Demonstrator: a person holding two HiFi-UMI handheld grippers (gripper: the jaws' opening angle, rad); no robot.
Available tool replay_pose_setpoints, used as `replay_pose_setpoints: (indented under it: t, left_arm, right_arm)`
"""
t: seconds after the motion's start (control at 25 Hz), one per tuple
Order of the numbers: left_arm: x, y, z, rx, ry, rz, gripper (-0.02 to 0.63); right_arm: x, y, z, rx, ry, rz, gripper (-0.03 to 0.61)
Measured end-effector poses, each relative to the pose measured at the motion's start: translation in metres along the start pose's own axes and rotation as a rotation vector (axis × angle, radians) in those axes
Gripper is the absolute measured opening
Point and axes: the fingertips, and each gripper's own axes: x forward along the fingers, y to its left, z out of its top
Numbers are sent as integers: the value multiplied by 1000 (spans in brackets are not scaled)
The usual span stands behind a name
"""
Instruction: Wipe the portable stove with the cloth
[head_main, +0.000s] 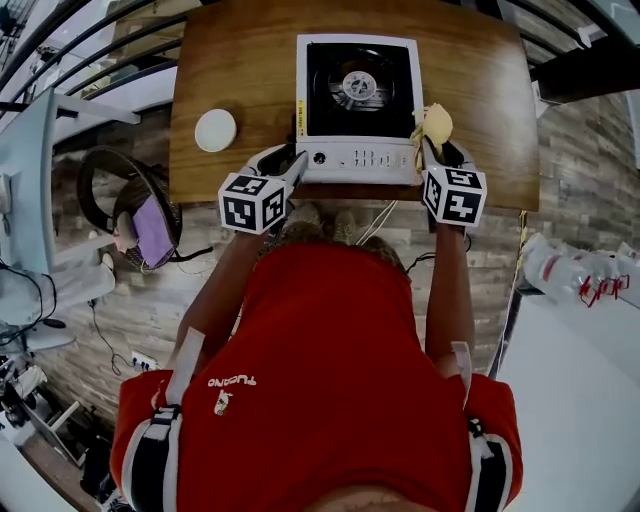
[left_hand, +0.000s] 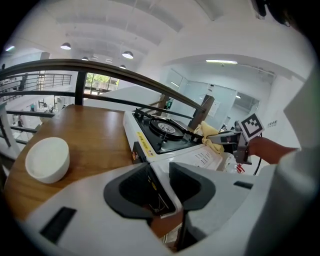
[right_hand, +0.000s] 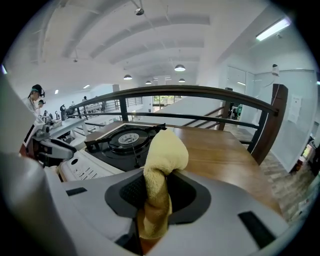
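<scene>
The right hand-held gripper (right_hand: 156, 195) is clamped on a bunched yellow terry cloth (right_hand: 165, 150) at the front right edge of the white portable gas stove (head_main: 365, 157). The left hand-held gripper (left_hand: 160, 181) grips the stove's front left corner, on the brown wooden desk (head_main: 225, 60).

The head camera sits above me and looks steeply down past my chest at the table (head_main: 240, 60), with the portable stove (head_main: 358, 100) at twelve o'clock. The camera on my left gripper (head_main: 290, 165) rides close behind its jaws. It is low over the table and faces across the stove's near corner, with my right gripper (left_hand: 220, 139) at three o'clock. The right gripper's camera looks from the stove's opposite side, burner at eleven o'clock. All three views share the stove; the head and left gripper views also share the white bowl (head_main: 215, 130).
</scene>
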Motion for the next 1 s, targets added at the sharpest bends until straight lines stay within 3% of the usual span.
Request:
replay_pose_setpoints:
  t: [0.52,1.0]
  left_arm:
    - [0,2,-1,24,40,-83,141]
    - [2,1,-1,22,60,-48,141]
  right_arm:
    - [42,-11,30,-68,38,-56,114]
    - [95,-32,75,-103,27,4,115]
